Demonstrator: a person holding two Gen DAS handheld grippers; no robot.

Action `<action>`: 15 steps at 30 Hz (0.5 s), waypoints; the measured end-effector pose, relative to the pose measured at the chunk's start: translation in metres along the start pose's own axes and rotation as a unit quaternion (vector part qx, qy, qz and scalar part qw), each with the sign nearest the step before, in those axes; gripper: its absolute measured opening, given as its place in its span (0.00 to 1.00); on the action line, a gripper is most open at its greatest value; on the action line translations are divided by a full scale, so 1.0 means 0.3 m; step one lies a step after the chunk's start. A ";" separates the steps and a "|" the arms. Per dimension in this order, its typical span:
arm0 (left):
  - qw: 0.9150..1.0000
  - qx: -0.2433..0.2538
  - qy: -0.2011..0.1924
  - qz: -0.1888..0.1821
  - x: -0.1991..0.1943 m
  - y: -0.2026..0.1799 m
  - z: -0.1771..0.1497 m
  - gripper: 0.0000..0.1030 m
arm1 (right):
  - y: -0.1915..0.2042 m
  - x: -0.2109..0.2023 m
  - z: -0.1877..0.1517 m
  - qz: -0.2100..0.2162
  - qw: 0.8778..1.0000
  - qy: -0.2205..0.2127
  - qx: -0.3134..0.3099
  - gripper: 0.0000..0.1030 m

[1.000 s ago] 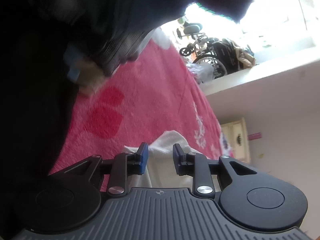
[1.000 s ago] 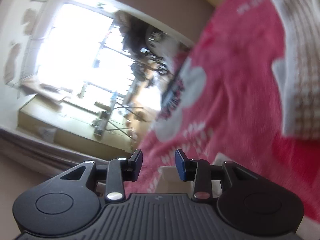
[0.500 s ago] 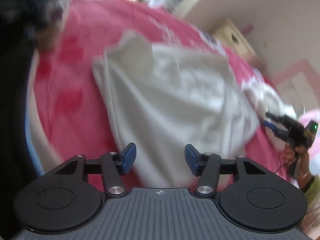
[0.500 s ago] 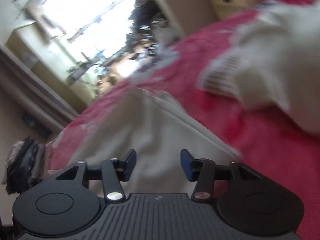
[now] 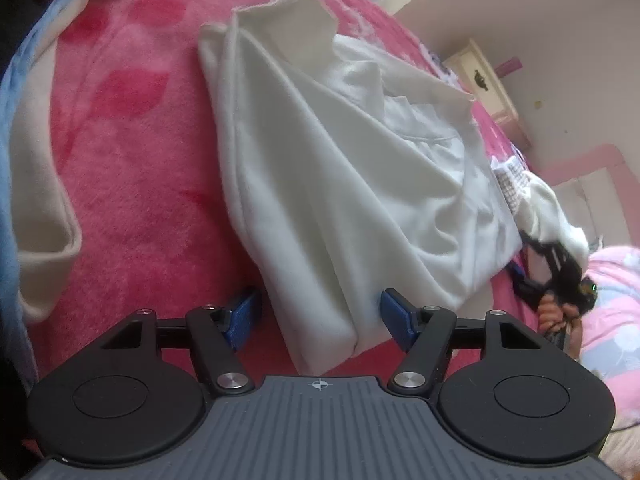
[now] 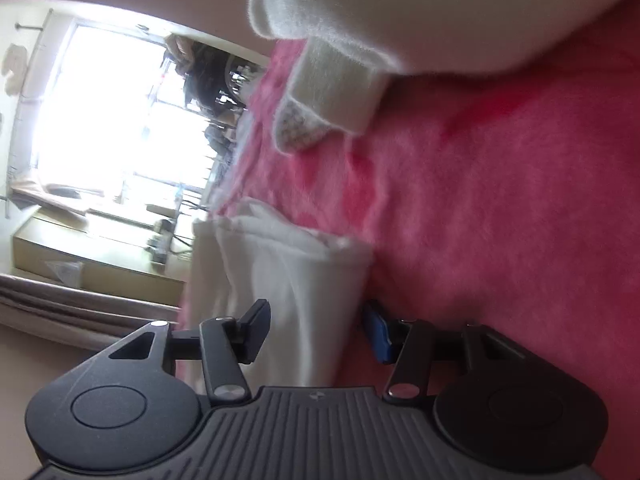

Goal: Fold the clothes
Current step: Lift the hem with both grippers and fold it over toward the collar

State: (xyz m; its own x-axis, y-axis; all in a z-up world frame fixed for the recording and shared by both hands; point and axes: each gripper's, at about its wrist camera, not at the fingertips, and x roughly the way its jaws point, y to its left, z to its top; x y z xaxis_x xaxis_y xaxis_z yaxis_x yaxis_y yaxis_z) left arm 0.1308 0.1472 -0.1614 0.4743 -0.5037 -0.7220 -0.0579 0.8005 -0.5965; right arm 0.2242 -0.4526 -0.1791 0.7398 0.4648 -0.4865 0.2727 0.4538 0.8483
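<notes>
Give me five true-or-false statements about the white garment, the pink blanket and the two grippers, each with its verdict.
1. The folded white cotton garment lies on a pink fleece blanket. True.
2. The left gripper is clamped shut with nothing between its blue pads. False: its jaws stand apart with the garment's folded end between them.
3. The right gripper has white cloth between its fingers. True.
4. The blanket is plain green. False: it is pink with darker red shapes.
5. In the left wrist view, the right gripper shows at the garment's far end. True.
</notes>
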 end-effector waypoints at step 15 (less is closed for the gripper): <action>0.998 0.010 -0.060 -0.033 -0.085 -0.056 -0.006 0.10 | 0.027 -0.045 -0.030 0.019 0.998 -0.065 -0.004 0.04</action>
State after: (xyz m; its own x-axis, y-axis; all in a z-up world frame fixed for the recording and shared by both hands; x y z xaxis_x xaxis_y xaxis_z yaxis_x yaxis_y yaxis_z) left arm 0.1181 0.1459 -0.1336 0.5780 -0.5143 -0.6335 -0.0066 0.7734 -0.6338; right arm 0.2108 -0.4485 -0.1675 0.8235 0.3786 -0.4226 0.2390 0.4441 0.8635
